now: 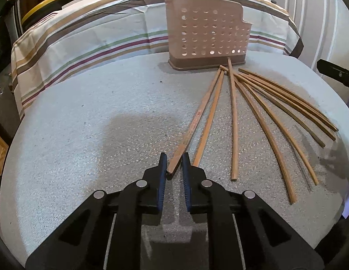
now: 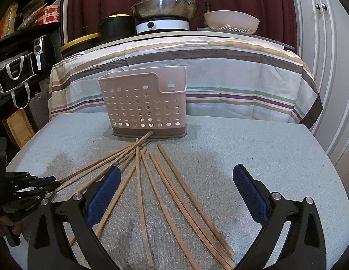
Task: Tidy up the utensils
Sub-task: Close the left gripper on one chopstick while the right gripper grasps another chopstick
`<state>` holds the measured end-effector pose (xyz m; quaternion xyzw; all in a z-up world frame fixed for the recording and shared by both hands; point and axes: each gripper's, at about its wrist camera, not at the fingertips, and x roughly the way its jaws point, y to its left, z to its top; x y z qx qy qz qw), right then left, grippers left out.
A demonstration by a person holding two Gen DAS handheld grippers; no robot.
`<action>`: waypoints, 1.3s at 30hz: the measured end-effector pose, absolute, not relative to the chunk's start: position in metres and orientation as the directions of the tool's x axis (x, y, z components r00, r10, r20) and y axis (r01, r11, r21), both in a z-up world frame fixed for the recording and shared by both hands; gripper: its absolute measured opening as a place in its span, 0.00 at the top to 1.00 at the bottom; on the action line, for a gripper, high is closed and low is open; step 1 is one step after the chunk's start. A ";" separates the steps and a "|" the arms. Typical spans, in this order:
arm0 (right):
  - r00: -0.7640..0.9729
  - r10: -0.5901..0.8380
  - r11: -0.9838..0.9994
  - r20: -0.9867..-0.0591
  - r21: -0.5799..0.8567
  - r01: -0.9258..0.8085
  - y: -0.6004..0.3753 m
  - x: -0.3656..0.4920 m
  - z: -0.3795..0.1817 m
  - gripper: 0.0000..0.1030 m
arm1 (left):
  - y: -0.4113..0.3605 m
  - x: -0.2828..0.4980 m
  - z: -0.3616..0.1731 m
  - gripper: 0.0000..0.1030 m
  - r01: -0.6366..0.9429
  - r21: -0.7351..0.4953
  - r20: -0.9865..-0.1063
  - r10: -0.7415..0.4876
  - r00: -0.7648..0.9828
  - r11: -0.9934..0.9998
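Eight or so chopsticks fanned over the pale foam mat, thin ends gathered just in front of the utensil holder. Far left in the right wrist view: left gripper, fingers narrow, pinched on the near end of the leftmost chopstick; same grip plain in its own view, blue pads pressing that stick's end from both sides. Middle: perforated pink holder upright on its brown base, near the mat's far edge, before a striped cloth. Right: right gripper spread wide above the fan, nothing between its fingers, touching no stick.
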<state>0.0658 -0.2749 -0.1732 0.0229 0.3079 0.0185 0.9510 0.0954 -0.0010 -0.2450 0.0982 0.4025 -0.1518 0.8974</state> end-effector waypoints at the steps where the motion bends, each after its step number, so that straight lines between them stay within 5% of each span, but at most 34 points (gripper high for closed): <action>1: 0.808 0.051 0.998 -0.587 0.056 -0.023 -0.274 0.066 -0.174 0.06 | -0.002 0.096 -0.245 0.86 0.351 0.057 -0.753 -0.191 0.630 0.934; 39: 0.777 0.009 1.000 -0.629 0.018 0.004 -0.296 0.022 -0.209 0.08 | -0.029 0.057 -0.229 0.91 0.407 0.040 -0.682 -0.273 0.679 0.912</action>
